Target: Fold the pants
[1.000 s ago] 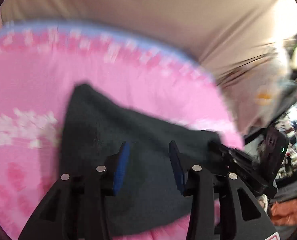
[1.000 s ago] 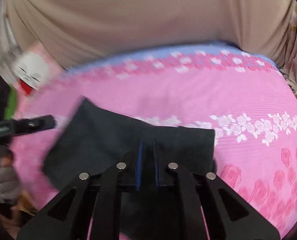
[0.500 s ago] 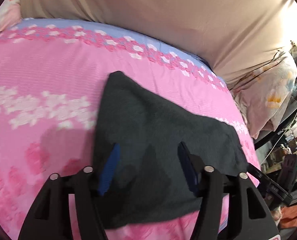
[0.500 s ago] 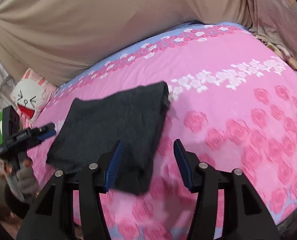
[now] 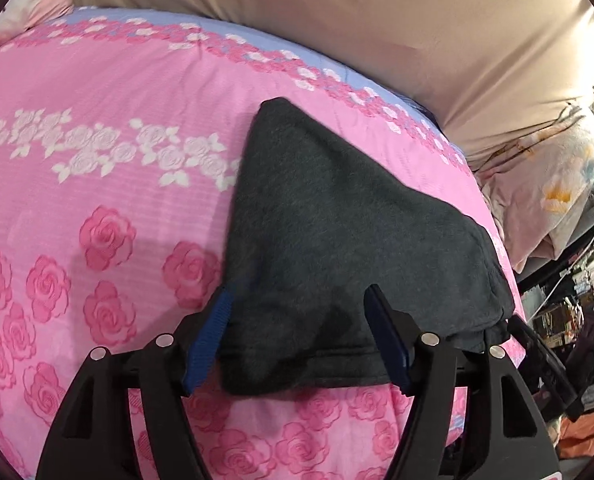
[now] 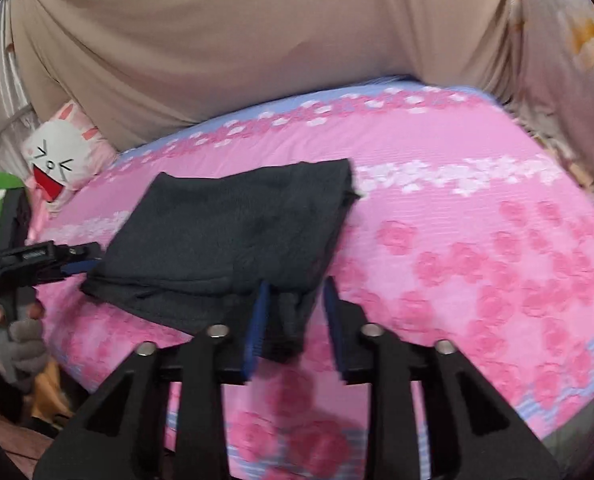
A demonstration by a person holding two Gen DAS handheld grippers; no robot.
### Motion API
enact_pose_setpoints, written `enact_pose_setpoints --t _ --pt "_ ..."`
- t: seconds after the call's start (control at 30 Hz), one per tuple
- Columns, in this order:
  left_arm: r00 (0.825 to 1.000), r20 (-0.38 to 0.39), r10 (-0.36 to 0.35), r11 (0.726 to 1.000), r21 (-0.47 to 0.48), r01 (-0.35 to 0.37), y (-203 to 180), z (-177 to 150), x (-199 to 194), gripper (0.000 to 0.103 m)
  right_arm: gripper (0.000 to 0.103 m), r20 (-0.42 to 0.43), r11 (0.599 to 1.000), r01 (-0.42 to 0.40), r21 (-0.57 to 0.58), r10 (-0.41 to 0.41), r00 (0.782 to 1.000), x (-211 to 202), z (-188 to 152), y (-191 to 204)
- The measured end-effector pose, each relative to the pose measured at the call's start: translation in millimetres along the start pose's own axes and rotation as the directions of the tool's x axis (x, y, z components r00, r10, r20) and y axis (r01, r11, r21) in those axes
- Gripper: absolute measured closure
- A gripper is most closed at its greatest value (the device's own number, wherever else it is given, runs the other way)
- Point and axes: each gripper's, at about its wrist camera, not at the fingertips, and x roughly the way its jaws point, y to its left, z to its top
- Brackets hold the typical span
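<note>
I have the folded pants (image 5: 337, 240) lying on the pink bedspread (image 5: 97, 168), near edge between both tongs. Left gripper (image 5: 297, 340) and right gripper (image 6: 293, 320) have just been opening and stand spread, gripping nothing. Pulling back, a pad (image 6: 257, 320) could snag the hem and drag the fold open.

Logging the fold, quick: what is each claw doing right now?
Left claw: open, just widened, holding nothing, over the pants.
Right claw: open, just widened, pants released.

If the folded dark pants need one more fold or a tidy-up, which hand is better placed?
Probably the left. The left tool stands open over the near edge of the pants, cloth between its jaws. The right tool, also open, sits at the near right corner, catching only the corner. Both jaws have just been opening.
</note>
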Motion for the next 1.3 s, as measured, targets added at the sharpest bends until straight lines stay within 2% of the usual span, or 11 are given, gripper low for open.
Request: enact_pose_setpoints --t 0.1,0.27,0.4,0.5,0.67,0.8,0.93,1.0,1.1,1.17,1.3 --pt "1.0 -0.011 0.023 1.0 -0.007 -0.023 2.6 -3.0 4.8 0.033 0.041 -0.027 0.999 -0.017 -0.03 0.016 0.999 6.3 -18.4 5.7" --pt "0.999 0.006 0.048 0.999 0.011 -0.048 -3.5 -6.1 5.5 0.03 0.049 0.015 0.987 0.099 -0.123 -0.098 0.995 31.2 -21.7 35.2" --pt "0.999 0.002 0.04 0.999 0.005 -0.04 -2.4 -6.3 4.9 0.03 0.056 0.066 0.986 0.158 -0.051 -0.155 0.986 27.9 -9.7 14.3" --pt "1.0 0.007 0.022 1.0 0.013 -0.022 -0.6 -8.1 4.6 0.027 0.049 0.05 0.996 0.032 0.078 -0.036 0.998 24.4 -14.3 -25.7" --pt "1.0 0.022 0.013 1.0 0.012 -0.013 -4.5 -9.8 5.7 0.023 0.048 0.037 0.998 0.044 0.051 -0.046 0.998 27.2 -10.7 -0.9" --pt "1.0 0.005 -0.013 1.0 0.008 0.013 -8.1 -8.7 9.0 0.023 0.075 0.071 0.995 0.046 0.086 -0.052 0.996 30.5 5.0 -4.0" --pt "1.0 0.002 -0.014 1.0 0.026 0.014 -9.0 -11.1 9.1 0.023 0.073 0.061 0.959 0.014 0.284 -0.033 0.998 33.8 4.3 -57.2" --pt "1.0 0.011 -0.016 0.999 0.034 0.015 -9.7 -13.2 9.1 0.022 0.073 0.094 0.927 -0.105 0.361 0.075 0.993 30.7 -2.7 -77.4" --pt "0.999 0.003 -0.032 0.999 0.01 0.032 -10.1 -12.5 8.5 0.022 0.062 0.049 0.958 -0.055 0.28 0.043 0.998 18.3 -0.3 -66.4" --pt "0.993 -0.03 -0.117 0.993 -0.027 0.116 -8.3 -12.6 8.3 0.022 0.047 0.031 0.963 -0.052 0.263 0.046 0.998 5.6 -1.0 -70.3" --pt "0.96 -0.056 -0.275 0.953 -0.149 0.264 0.3 -16.0 14.1 0.017 0.008 0.161 0.885 -0.285 0.369 0.241 0.957 -21.2 9.0 -94.6"
